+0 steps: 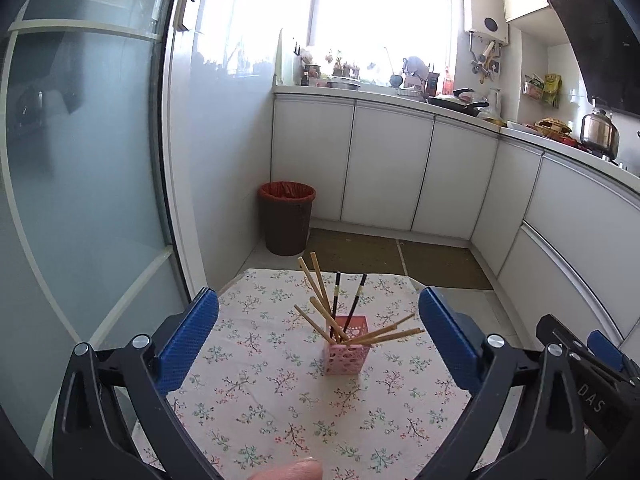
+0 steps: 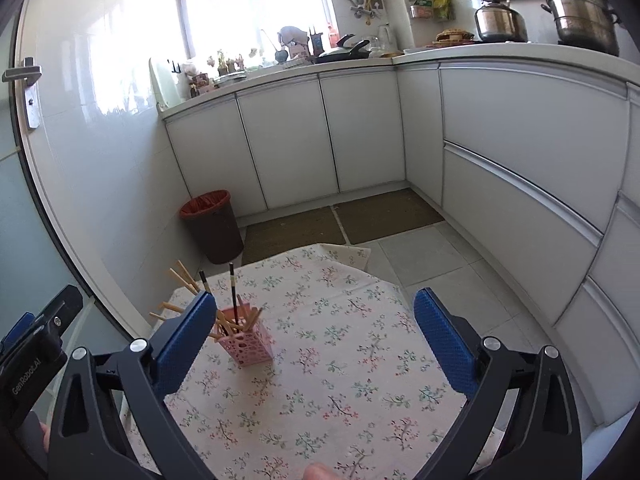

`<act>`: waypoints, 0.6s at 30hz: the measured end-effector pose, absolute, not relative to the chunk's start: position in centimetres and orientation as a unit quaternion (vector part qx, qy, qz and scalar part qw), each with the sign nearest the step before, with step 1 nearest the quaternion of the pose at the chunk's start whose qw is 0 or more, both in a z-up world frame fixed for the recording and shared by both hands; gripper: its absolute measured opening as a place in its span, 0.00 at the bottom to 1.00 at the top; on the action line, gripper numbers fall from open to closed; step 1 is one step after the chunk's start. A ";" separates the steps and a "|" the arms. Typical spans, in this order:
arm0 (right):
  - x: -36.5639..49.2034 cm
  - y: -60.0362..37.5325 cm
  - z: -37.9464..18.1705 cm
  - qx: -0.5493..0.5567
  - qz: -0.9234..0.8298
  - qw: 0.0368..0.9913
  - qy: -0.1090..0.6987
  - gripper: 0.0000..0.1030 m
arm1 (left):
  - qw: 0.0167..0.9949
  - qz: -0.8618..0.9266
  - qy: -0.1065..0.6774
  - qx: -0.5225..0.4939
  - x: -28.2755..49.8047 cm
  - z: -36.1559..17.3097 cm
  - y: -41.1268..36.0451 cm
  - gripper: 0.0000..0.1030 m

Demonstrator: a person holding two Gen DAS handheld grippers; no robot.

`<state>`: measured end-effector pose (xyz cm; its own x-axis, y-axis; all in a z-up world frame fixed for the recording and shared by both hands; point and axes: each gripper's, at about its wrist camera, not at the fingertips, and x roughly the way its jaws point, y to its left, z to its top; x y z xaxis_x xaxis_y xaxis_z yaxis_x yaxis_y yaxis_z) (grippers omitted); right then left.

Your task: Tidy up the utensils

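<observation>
A pink perforated holder (image 1: 346, 345) stands upright on a table with a floral cloth (image 1: 280, 400). It holds several wooden chopsticks (image 1: 320, 292) and two dark chopsticks (image 1: 335, 296), all leaning outward. My left gripper (image 1: 318, 334) is open and empty, its blue pads (image 1: 188, 340) wide apart, with the holder between and beyond them. My right gripper (image 2: 314, 340) is open and empty. In the right wrist view the holder (image 2: 248, 346) sits just right of the left pad (image 2: 182, 344). The right gripper's body shows at the left view's right edge (image 1: 592, 364).
A brown bin with a red liner (image 1: 286, 216) stands on the floor beyond the table. White kitchen cabinets (image 1: 384, 168) run along the back and right. A glass door (image 1: 80, 160) is at the left. The table edge (image 2: 384, 280) drops to a tiled floor.
</observation>
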<state>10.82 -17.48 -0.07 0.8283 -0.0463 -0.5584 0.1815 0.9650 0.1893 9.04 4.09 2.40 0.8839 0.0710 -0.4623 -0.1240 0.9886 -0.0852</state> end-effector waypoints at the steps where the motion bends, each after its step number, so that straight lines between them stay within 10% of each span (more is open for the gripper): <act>1: 10.4 -17.5 0.1 0.115 -0.060 0.949 0.289 0.94 | 0.968 0.051 0.241 -0.057 8.7 2.4 4.0 0.93; 18: 7.5 -18.6 0.4 0.084 -0.081 0.949 0.293 0.94 | 0.962 0.048 0.269 -0.026 6.3 2.9 2.1 0.93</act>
